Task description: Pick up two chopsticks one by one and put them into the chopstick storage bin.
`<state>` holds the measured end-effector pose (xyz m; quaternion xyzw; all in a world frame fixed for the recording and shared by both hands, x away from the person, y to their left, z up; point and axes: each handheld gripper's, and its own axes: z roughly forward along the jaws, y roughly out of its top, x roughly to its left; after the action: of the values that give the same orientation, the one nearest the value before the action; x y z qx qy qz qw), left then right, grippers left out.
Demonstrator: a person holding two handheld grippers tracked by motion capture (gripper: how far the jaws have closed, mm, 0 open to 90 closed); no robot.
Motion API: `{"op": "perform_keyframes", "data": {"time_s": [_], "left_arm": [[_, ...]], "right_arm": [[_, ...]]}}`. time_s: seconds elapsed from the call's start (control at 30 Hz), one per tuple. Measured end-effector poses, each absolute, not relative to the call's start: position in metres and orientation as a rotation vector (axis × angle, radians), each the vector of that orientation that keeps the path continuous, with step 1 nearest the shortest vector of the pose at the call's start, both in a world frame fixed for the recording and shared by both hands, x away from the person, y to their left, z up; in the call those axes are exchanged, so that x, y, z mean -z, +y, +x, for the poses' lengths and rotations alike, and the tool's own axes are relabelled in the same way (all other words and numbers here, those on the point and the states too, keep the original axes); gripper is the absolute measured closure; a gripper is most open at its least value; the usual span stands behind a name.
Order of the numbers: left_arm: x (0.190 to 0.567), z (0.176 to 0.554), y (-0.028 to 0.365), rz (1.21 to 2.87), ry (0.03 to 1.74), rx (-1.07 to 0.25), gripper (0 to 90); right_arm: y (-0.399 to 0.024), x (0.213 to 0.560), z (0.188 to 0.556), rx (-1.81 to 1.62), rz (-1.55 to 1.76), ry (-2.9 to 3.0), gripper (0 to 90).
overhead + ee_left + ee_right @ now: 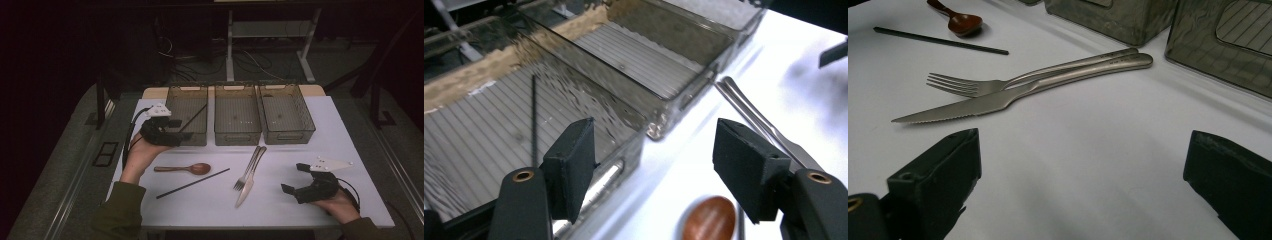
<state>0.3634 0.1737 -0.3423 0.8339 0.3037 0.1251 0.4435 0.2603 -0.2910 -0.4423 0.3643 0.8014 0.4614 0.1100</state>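
Three smoky clear bins stand in a row at the table's far side. The left bin (187, 107) holds one black chopstick (533, 117) lying on its ribbed floor. My left gripper (175, 136) hovers at that bin's near edge, open with nothing between its jaws. On the white table lie a second black chopstick (193, 183), a brown wooden spoon (186, 169), a steel fork (248, 169) and a steel knife (251, 182) side by side. My right gripper (295, 179) rests at the right front, open and empty, a little right of the knife (1013, 97) and fork (998, 84).
The middle bin (237, 112) and the right bin (286, 111) hold nothing I can see. Beyond the table are desk legs and cables on a dark floor. Bare white tabletop (280, 210) lies between the cutlery and the front edge.
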Motion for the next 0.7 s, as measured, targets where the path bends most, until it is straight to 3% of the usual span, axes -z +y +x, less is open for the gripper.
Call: {"op": "perform_keyframes", "data": {"time_s": [0.43,0.7], "left_arm": [[0.367,0.328,0.175,2.054,0.714,-0.281,31.9],[0.383,0.307,0.18,2.063,0.702,-0.265,36.6]], "right_arm": [[-0.292,0.441,0.26,-1.361,1.072,2.346,1.4],[-0.293,0.441,0.26,-1.365,1.074,2.346,1.4]]}}
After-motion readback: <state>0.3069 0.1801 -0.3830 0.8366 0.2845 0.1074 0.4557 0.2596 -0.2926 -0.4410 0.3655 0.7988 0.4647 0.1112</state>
